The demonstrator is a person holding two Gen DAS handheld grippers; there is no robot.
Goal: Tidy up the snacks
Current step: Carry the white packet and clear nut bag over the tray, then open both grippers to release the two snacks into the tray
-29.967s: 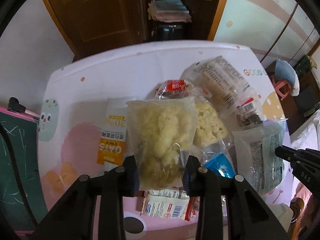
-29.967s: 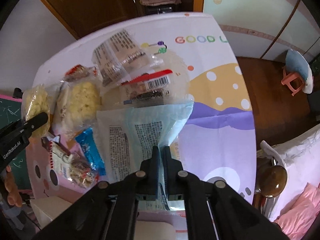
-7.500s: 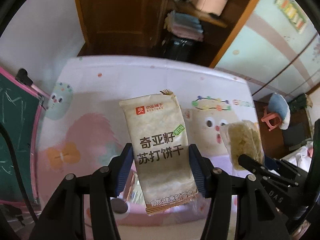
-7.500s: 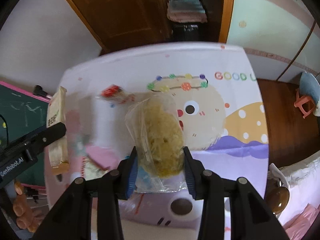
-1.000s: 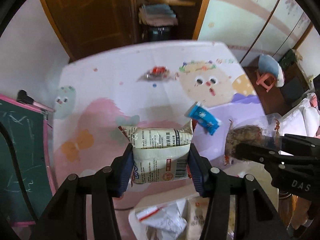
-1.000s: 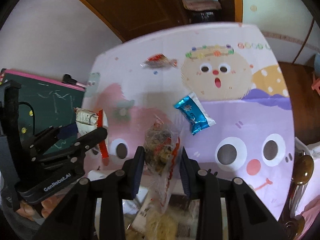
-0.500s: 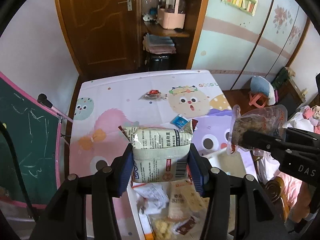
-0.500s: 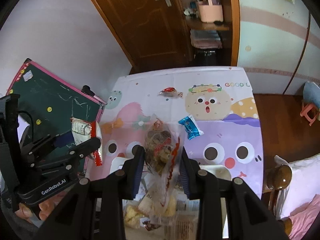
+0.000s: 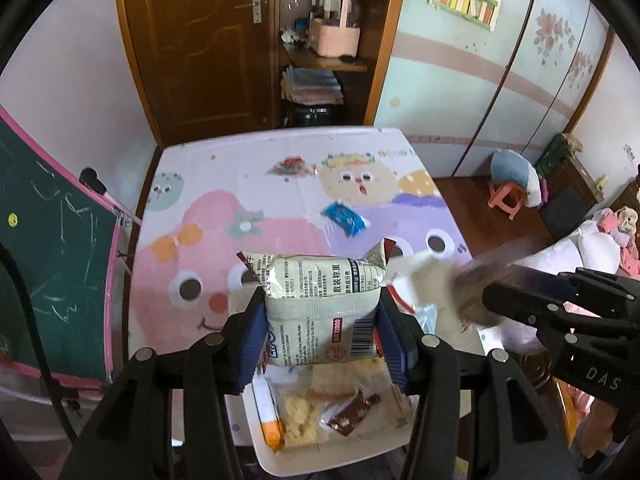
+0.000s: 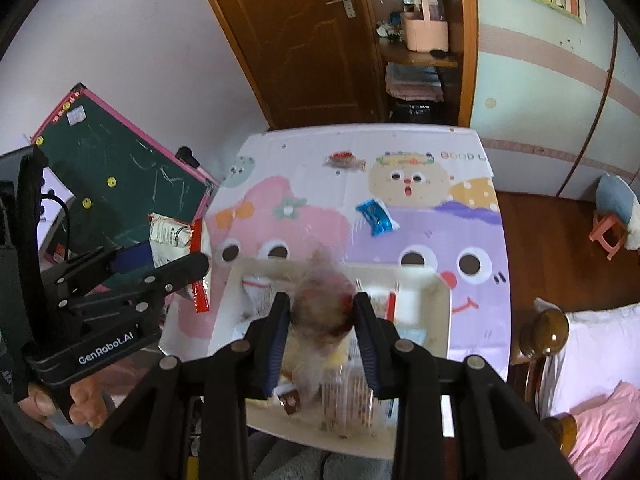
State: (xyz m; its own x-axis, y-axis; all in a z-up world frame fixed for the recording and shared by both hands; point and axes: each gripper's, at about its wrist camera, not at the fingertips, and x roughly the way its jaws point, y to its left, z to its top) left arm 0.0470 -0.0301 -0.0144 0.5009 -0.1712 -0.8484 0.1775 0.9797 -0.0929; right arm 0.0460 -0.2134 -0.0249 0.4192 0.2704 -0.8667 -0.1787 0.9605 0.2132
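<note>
I'm gripping the cream packet [image 9: 322, 312] in my left gripper [image 9: 320, 332]; my right gripper [image 10: 322, 320] is closing on a blurred clear bag [image 10: 324, 308] (slippery film), risking it missing the white bin [image 10: 440, 300].

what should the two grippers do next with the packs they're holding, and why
Probably lower both and release into the white bin. The left gripper grips a cream snack pack above the bin, which already holds other snacks. The right gripper, its jaws closing, has a blurred clear bag of brownish snacks between them, also over the bin. Two packs remain on the table.
</note>
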